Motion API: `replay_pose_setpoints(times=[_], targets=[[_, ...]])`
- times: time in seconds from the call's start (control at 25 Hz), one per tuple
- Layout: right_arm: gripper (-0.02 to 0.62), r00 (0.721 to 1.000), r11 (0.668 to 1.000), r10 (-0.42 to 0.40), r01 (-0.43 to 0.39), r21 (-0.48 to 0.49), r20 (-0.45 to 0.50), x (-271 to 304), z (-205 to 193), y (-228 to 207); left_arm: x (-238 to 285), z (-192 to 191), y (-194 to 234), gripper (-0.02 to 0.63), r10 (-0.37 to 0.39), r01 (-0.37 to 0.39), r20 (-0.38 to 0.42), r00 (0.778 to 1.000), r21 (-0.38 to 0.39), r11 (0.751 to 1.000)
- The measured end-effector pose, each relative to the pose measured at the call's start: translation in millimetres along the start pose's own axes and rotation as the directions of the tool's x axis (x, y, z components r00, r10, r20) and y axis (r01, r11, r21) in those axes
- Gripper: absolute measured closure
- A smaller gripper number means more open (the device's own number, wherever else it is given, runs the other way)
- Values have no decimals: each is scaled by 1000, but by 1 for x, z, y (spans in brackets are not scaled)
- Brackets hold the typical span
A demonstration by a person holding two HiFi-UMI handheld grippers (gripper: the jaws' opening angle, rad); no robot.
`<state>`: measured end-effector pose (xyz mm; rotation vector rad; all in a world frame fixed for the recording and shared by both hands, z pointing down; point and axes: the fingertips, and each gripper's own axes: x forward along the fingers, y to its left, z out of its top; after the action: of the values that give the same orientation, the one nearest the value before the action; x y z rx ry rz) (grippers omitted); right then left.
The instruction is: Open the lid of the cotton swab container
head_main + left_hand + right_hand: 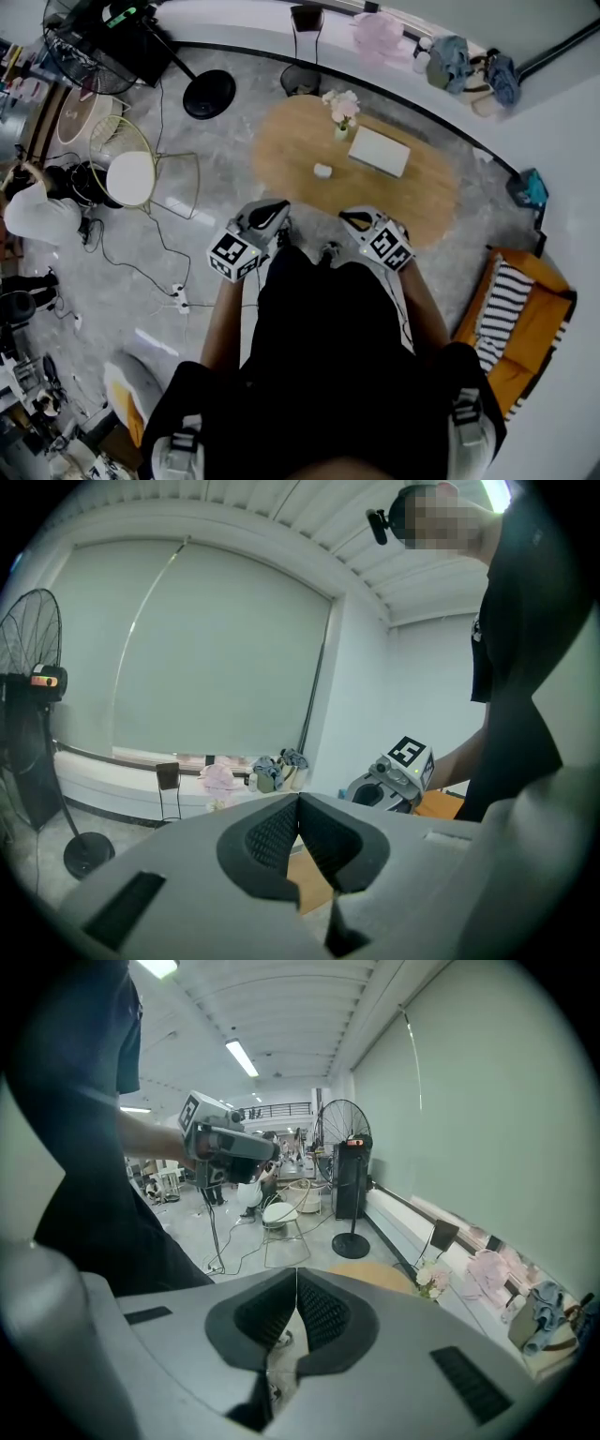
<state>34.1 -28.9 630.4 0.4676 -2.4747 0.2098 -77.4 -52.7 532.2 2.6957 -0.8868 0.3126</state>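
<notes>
The left tool (270,216) and right tool (356,221) are both closed and empty, just short of the wooden bench (281,150). A small white container (322,171) sits near the bench's middle.

No legible txt, labels or nos.

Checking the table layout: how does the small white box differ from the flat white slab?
The small white box is far smaller than the flat white slab. The box is blocky; the slab is broad and thin. The box sits near the middle of the wooden table; the slab lies to the box's right. Both are white and rest on that table.
</notes>
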Motion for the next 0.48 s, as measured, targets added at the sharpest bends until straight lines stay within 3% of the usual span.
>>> replay_pose_setpoints(times=[0.28,0.48], targets=[[598,999,1000,-3,4,24,-33,18,-2,-16,11,7,26,606,-17,17,16,1000,-7,1000],[598,1000,995,-14,16,99,-25,40,8,-30,20,10,57,606,-62,62,6,998,1,998]])
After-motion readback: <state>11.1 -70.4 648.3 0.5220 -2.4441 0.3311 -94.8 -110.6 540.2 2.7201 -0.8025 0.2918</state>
